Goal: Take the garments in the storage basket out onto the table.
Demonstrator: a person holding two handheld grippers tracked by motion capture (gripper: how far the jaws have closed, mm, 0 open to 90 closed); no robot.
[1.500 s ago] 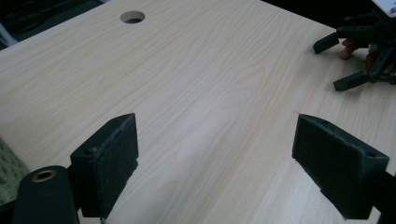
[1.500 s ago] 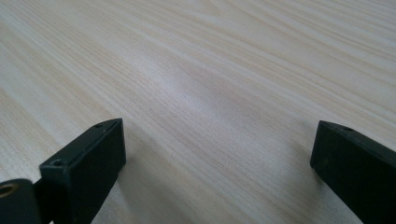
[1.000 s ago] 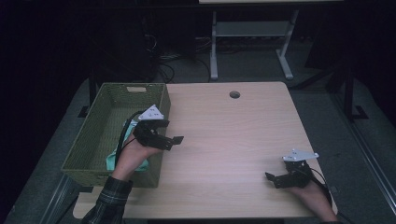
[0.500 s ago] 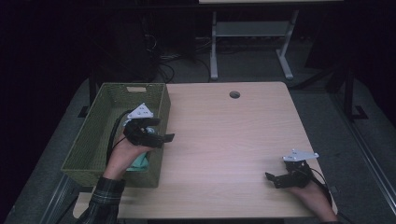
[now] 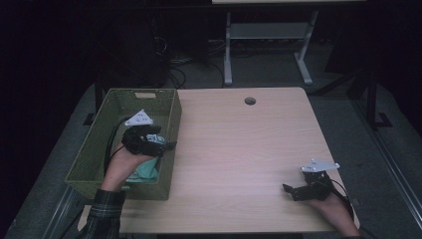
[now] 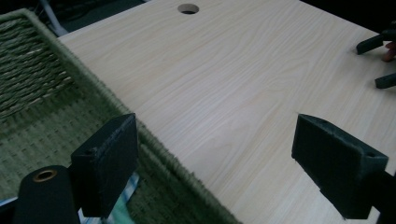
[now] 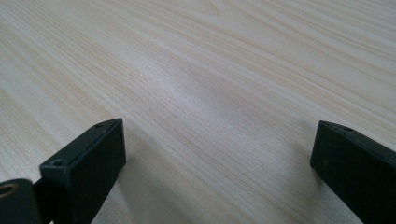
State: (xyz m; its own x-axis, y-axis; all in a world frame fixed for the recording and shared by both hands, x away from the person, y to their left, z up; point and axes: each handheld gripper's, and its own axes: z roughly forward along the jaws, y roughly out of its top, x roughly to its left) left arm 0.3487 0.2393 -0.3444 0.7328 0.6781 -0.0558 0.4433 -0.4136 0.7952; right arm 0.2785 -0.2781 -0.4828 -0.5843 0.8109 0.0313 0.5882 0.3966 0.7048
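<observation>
A green woven basket [image 5: 99,149] stands on the left side of the wooden table [image 5: 239,149]. My left gripper [image 5: 166,144] hangs over the basket's right wall, jaws wide open and nothing between them [image 6: 215,163]. Below it in the basket lies a pale teal item [image 5: 144,172], partly hidden by the hand. My right gripper [image 5: 291,191] rests low near the table's front right corner, open, with bare wood between its jaws [image 7: 215,158]. In the left gripper view the basket rim [image 6: 154,140] runs between the jaws and the other gripper [image 6: 378,60] shows far off.
A round cable hole [image 5: 250,101] sits near the table's far edge. Beyond the table stand a white metal frame [image 5: 263,45] and loose cables [image 5: 174,64] on the dark floor. The basket's far wall has a handle slot [image 5: 144,94].
My left gripper has drawn back to the left, from over the table beside the basket to above the basket's right wall. The right gripper has stayed put.
</observation>
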